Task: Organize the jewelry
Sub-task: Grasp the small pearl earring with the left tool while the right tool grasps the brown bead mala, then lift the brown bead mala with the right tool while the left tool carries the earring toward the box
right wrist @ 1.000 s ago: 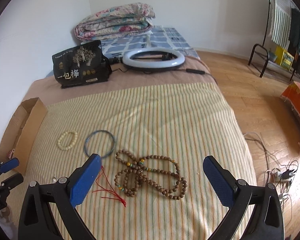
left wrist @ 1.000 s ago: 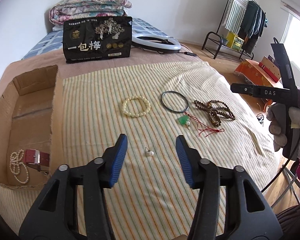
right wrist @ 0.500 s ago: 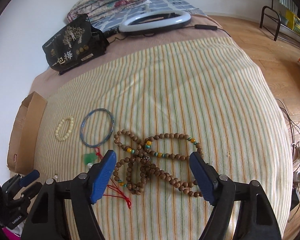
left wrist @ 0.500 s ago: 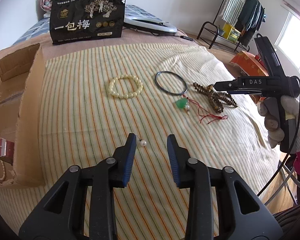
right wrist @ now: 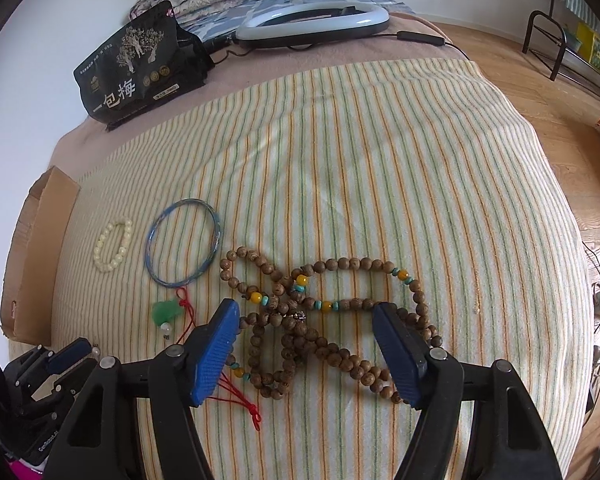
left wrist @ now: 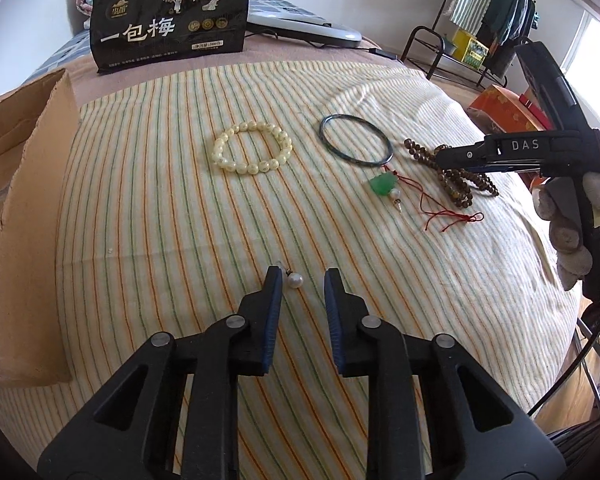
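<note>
A small pearl earring (left wrist: 295, 280) lies on the striped cloth between the fingers of my left gripper (left wrist: 303, 280), close to the left finger. The jaws are closing, with a gap still showing on both sides of the pearl. My right gripper (right wrist: 304, 316) hangs low over the tangled wooden bead necklace (right wrist: 296, 320), which lies between its blue pads. Its jaws are closing too, and I see no firm pinch. A cream bead bracelet (left wrist: 253, 152), a blue bangle (left wrist: 355, 141) and a green pendant on red cord (left wrist: 383, 185) lie further back on the cloth.
An open cardboard box (left wrist: 32, 184) stands at the cloth's left edge. A black printed bag (left wrist: 170, 20) and a ring light (left wrist: 304, 26) sit at the back. A gloved hand (left wrist: 572, 224) holds the right tool. The cloth's right edge drops off to the wooden floor (right wrist: 540, 92).
Both grippers have sunk toward the cloth and narrowed their jaws. The left has closed in around the pearl earring, and the right has come down over the wooden beads.
</note>
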Motion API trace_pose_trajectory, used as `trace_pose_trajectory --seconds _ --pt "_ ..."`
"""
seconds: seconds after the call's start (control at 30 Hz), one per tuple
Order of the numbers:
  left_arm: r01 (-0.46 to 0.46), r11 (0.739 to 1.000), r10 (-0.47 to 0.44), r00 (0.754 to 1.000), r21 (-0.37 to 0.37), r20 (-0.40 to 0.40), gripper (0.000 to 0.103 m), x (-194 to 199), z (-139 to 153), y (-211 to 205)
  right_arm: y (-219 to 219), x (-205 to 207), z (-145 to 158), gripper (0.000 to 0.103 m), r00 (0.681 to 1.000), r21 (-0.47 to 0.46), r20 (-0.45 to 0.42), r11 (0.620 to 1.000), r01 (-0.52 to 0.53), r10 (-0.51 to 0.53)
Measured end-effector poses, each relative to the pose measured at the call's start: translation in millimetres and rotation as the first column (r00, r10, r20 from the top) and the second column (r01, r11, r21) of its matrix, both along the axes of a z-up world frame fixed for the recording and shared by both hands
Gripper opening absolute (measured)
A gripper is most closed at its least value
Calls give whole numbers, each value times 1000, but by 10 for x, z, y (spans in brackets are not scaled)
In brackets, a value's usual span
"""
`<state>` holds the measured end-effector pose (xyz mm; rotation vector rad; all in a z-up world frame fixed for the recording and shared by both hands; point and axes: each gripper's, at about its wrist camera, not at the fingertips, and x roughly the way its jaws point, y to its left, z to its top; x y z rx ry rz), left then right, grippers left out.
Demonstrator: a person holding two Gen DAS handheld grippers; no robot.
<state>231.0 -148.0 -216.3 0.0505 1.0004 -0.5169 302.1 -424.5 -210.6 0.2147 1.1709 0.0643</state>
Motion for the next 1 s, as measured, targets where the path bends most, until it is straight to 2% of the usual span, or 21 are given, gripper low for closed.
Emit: trace_pose_trajectory --seconds 0.13,0.33,0.5,0.6,0.67,0.93,1.0 --pt "-1 1000 1 1000 15 1 16 9 -29 -7 53 20 -25 69 1000 7 -16 1000 -10 10" --pt "-2 1000 2 1000 19 -2 9 26 -43 -11 122 96 -86 69 999 -37 -30 999 -12 10" --pt "-6 1000 6 1000 15 -7 7 44 -64 -1 235 176 -129 65 999 -121 -46 992 -35 29" --pt "-7 1000 7 1000 15 -4 7 41 -67 -1 258 177 -111 51 998 -162 -44 986 -43 36" --pt "-8 1000 8 1000 16 -3 7 42 -65 -1 221 167 -93 35 999 -161 -38 986 -35 29" --pt "-16 1000 16 1000 16 2 6 13 -25 16 104 96 -64 13 1000 -121 -18 993 -17 15" --pt "-20 1000 20 1000 20 8 6 1 -11 31 74 73 -51 12 1000 -99 -10 995 -9 8"
